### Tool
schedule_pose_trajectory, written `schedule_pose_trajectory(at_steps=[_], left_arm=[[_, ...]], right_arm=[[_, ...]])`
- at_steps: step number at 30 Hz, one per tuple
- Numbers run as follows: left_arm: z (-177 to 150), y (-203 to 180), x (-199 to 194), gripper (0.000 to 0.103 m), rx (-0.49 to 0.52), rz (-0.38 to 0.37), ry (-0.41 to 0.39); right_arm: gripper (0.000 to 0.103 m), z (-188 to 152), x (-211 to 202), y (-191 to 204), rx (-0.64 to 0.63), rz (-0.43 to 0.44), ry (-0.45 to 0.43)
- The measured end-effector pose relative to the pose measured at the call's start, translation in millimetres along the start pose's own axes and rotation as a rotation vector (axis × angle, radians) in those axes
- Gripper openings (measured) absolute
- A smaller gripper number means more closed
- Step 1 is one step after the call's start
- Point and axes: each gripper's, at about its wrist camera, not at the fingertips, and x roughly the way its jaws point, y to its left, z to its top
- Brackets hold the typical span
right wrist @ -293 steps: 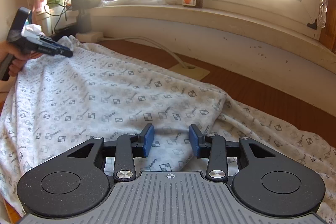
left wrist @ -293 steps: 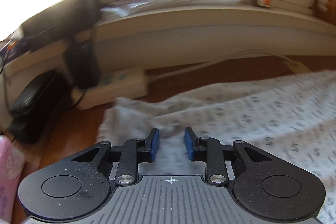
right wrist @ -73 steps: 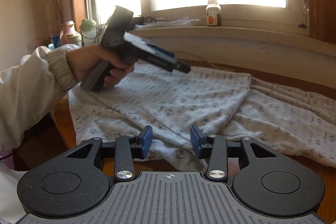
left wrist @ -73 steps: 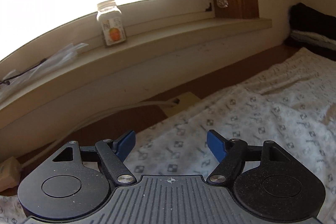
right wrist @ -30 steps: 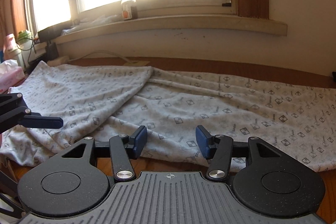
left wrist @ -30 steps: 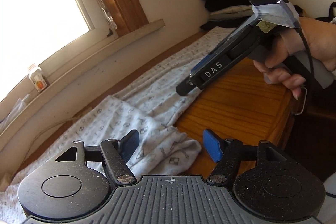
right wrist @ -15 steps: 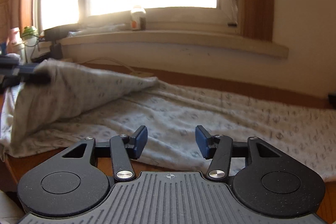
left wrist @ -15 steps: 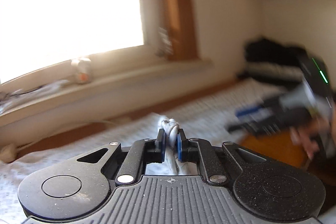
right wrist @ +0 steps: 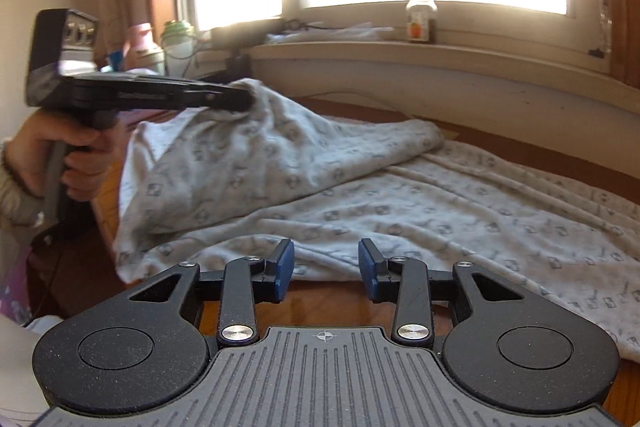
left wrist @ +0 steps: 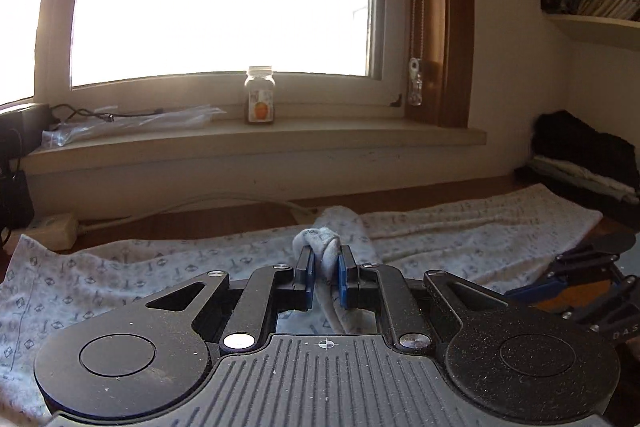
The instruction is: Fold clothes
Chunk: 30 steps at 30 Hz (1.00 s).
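Note:
A pale grey garment (right wrist: 440,195) printed with small squares lies spread over the wooden table (right wrist: 340,301). My left gripper (left wrist: 323,273) is shut on a bunched corner of the garment (left wrist: 320,245), which pokes up between the blue pads. In the right wrist view the left gripper (right wrist: 236,99) holds that corner lifted well above the table, so the cloth hangs in a tent shape. My right gripper (right wrist: 325,269) is open just above the garment's near edge, with nothing between its fingers. The right gripper's fingers (left wrist: 536,291) also show at the right of the left wrist view.
A windowsill (left wrist: 256,143) behind the table carries a small jar (left wrist: 260,101) and plastic wrap. A power strip (left wrist: 52,229) and its cable lie along the wall. Dark folded clothes (left wrist: 580,143) sit at the far right. Bottles (right wrist: 176,45) stand at the left.
The left gripper, open beside the garment's corner a second ago, has shut on it and lifted it up and across. The right gripper stays open at the near edge.

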Motion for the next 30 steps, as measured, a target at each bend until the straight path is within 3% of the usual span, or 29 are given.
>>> schedule_pose_trajectory(at_steps=[9,12,13,24,26,30], left_arm=[[0.4,17.5,22.5,0.012,0.042,-0.063,-0.019],[2.1,16.4,17.7,0.012,0.035,-0.080,-0.036],[2.7,16.1,16.1,0.012,0.033,-0.086,-0.042],[11.2,-6.3,-1.4,0.012,0.074,-0.113,-0.090],[11.5,-12.4,-3.7,0.013,0.083,-0.132,-0.097],[11.5,-20.2,-4.4,0.014,0.090,-0.141,-0.107]], right_arm=[[0.033,12.5,27.3,13.3,-0.174,0.061,0.119],[0.004,17.9,27.4,9.7,-0.176,0.082,0.145],[0.002,19.4,25.8,8.3,-0.177,0.087,0.152],[0.001,23.2,-40.6,21.1,-0.300,0.091,0.141],[0.001,15.5,-41.7,26.5,-0.333,0.065,0.171],[0.004,13.9,-27.4,27.8,-0.326,0.063,0.145]])
